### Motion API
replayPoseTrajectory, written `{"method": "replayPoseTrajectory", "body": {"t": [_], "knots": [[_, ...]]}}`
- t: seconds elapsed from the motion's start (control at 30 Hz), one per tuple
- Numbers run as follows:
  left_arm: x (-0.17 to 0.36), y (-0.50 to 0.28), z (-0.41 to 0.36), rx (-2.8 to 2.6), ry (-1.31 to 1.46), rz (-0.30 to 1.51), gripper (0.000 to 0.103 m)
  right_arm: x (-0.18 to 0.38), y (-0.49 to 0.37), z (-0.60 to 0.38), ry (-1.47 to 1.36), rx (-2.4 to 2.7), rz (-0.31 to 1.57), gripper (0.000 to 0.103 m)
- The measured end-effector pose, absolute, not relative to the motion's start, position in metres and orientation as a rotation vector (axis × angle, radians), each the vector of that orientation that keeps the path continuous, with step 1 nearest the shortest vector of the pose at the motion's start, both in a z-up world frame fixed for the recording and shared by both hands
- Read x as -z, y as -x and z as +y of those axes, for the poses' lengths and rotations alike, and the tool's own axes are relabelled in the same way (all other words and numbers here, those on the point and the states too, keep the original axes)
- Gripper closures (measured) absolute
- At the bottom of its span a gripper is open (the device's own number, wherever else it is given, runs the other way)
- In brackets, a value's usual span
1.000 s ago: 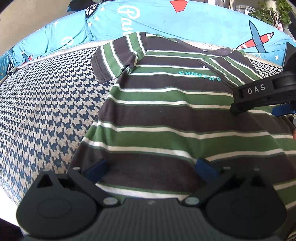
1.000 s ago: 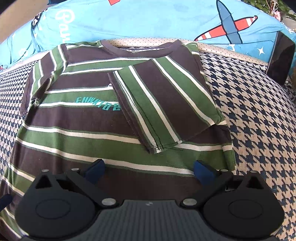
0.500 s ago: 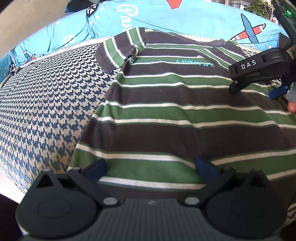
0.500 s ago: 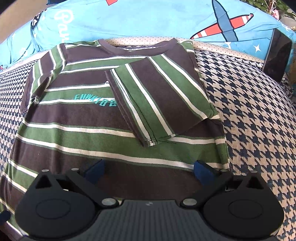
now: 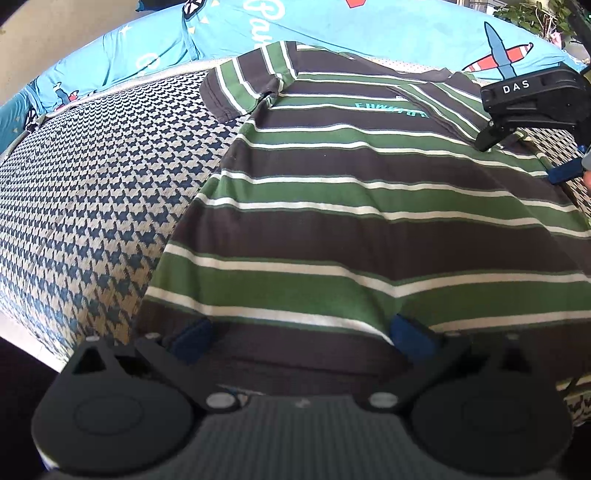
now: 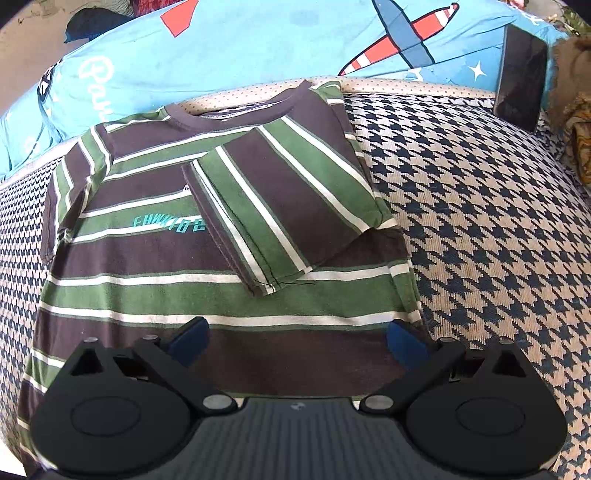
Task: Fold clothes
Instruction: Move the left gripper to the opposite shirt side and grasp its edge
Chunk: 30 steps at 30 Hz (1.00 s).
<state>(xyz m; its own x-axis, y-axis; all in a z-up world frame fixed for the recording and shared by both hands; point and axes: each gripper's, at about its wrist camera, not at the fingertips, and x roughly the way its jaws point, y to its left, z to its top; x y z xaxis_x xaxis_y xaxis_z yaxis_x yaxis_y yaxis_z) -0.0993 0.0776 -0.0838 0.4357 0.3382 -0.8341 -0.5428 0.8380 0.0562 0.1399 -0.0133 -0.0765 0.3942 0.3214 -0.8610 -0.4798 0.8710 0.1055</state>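
A green, dark brown and white striped T-shirt (image 5: pixel 369 206) lies flat, front up, on a houndstooth bed cover (image 5: pixel 92 192). In the right wrist view the shirt (image 6: pixel 155 258) has its right sleeve (image 6: pixel 288 206) folded in over the chest; the left sleeve (image 5: pixel 243 88) lies spread out. My left gripper (image 5: pixel 299 334) is open and empty, low over the shirt's bottom hem. My right gripper (image 6: pixel 297 338) is open and empty over the lower right part of the shirt. It also shows in the left wrist view (image 5: pixel 532 103) at the shirt's right edge.
A blue pillow with aeroplane prints (image 6: pixel 258 44) lies behind the shirt. A dark phone (image 6: pixel 521 77) leans at the back right. The bed's front left edge (image 5: pixel 26 332) drops off near my left gripper. A plant (image 5: pixel 535 14) stands behind the bed.
Both grippers have drawn back toward the shirt's hem, so more of the shirt shows. Both stay open. The shirt has not moved.
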Motion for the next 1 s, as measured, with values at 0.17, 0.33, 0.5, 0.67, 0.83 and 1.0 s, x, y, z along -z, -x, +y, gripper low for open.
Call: {"method": "replayPoseTrajectory", "body": {"t": [0.17,0.33,0.5,0.67,0.83,1.0], "knots": [[0.083,0.103,0.072,-0.53,0.2,0.986,0.0,0.069,-0.142,-0.02,0.115,-0.509,1.041,0.0],[0.08,0.102,0.08,-0.536,0.238,0.981,0.0,0.066,-0.143,-0.02,0.096,-0.51,1.04,0.0],[0.073,0.1,0.096,-0.556,0.281,0.942,0.0,0.064,-0.143,-0.017,0.095,-0.52,1.035,0.0],[0.068,0.091,0.121,-0.591,0.313,0.911,0.0,0.067,-0.143,-0.011,0.1,-0.522,1.047,0.0],[0.061,0.077,0.152,-0.617,0.361,0.87,0.0,0.067,-0.14,-0.004,0.127,-0.539,1.038,0.0],[0.057,0.06,0.184,-0.623,0.398,0.847,0.0,0.067,-0.136,0.003,0.175,-0.544,1.015,0.0]]}}
